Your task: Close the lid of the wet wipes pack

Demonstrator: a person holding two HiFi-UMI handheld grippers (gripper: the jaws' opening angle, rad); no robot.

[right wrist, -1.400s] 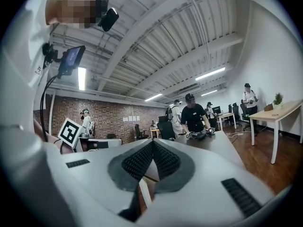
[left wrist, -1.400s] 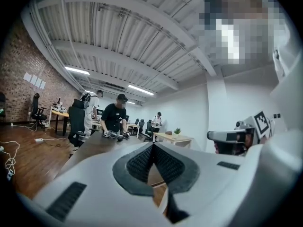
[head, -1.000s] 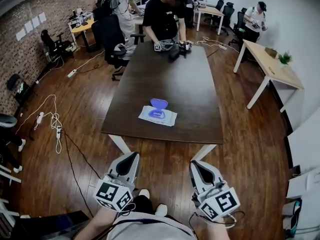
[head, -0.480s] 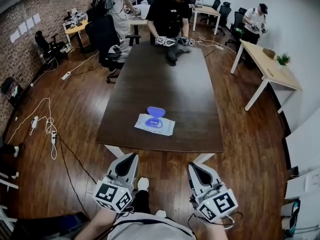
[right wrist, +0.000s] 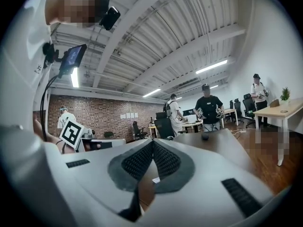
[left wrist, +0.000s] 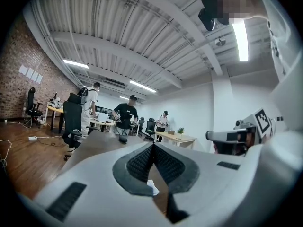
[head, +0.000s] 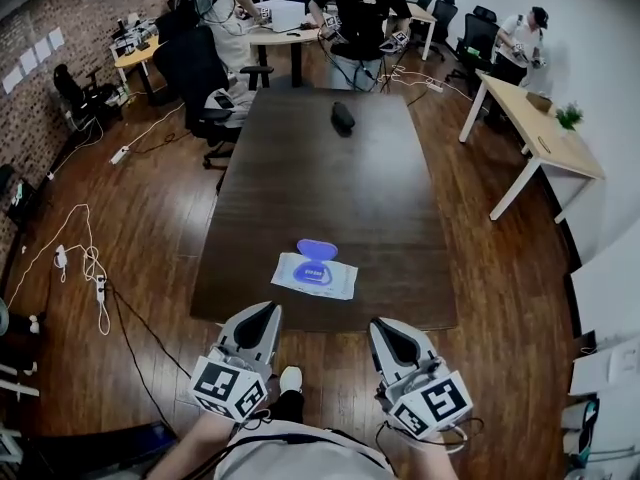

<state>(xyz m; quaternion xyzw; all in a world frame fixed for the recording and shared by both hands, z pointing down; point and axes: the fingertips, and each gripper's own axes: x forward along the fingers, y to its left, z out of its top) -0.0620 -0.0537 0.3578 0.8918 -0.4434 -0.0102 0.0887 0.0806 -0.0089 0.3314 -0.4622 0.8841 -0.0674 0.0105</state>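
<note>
We hold left gripper [head: 262, 316] and right gripper [head: 383, 330] closed, empty; wet wipes pack [head: 322, 280] lies ahead between them, lid [head: 317, 249] open

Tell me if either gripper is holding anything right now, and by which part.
Nothing is held. The left gripper and right gripper are both shut and empty, short of the wet wipes pack.

Wet wipes pack [head: 316, 274] on table [head: 320, 178] by near edge, ahead of left tool [head: 266, 310] and right tool [head: 378, 324]

brick wall [head: 40, 88], wood floor [head: 140, 228], dark table [head: 330, 188]
</note>
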